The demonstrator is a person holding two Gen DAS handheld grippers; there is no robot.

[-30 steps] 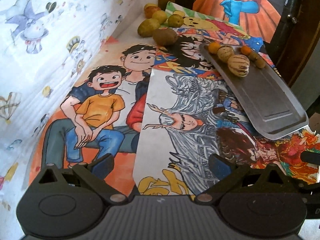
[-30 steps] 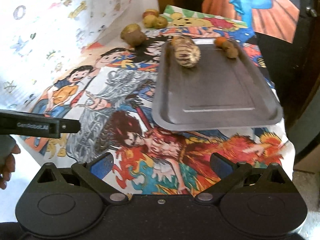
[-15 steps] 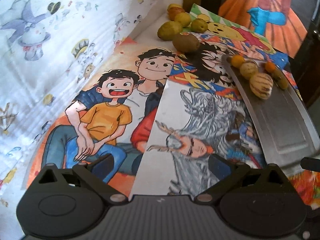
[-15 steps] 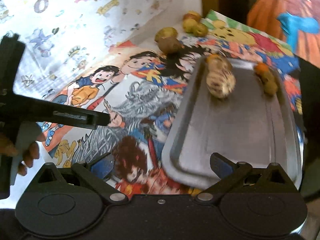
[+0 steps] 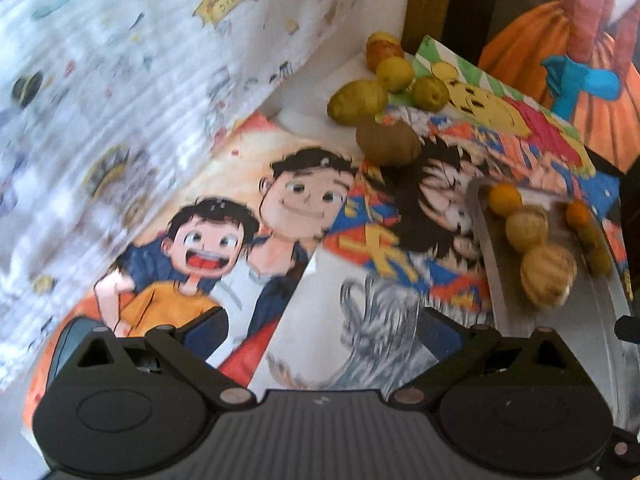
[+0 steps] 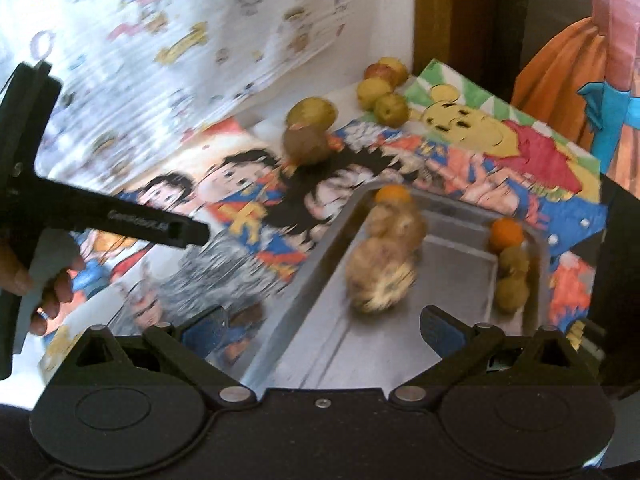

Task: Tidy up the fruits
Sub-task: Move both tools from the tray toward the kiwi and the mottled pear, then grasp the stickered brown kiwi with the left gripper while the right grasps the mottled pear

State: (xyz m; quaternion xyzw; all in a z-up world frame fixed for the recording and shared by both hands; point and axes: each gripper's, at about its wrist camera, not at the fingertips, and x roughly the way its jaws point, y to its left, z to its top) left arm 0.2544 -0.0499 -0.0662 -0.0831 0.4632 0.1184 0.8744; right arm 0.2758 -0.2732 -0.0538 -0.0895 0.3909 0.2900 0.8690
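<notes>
Surface: a table covered with overlapping cartoon drawings (image 5: pixel 224 240), backed on the left by a white printed sheet (image 5: pixel 120 60) standing as a wall.

Loose fruits, far corner: five pieces are grouped against the wall. A brown fruit (image 5: pixel 388 142) is nearest, with an olive-yellow fruit (image 5: pixel 356 102) touching it behind. Two small yellow-green fruits (image 5: pixel 394 74) and a reddish-yellow one (image 5: pixel 384 46) are set farther back.

Metal tray (image 6: pixel 400 344): laid on the drawings at the right side. Along its left edge a small orange fruit (image 6: pixel 394 196) and two striped tan fruits (image 6: pixel 380 276) are lined up in contact. Along its right edge another orange fruit (image 6: pixel 506 234) and two dull green ones (image 6: pixel 512 276) are stacked in a row. All are blurred.

Left gripper (image 5: pixel 320 332): held over the drawings, fingers spread wide, nothing between them. Its body is seen in the right view, gripped by a hand (image 6: pixel 44 280). The brown fruit lies ahead of it, well apart.

Right gripper (image 6: pixel 324 330): fingers spread wide over the tray's near left edge, nothing held or touched.
</notes>
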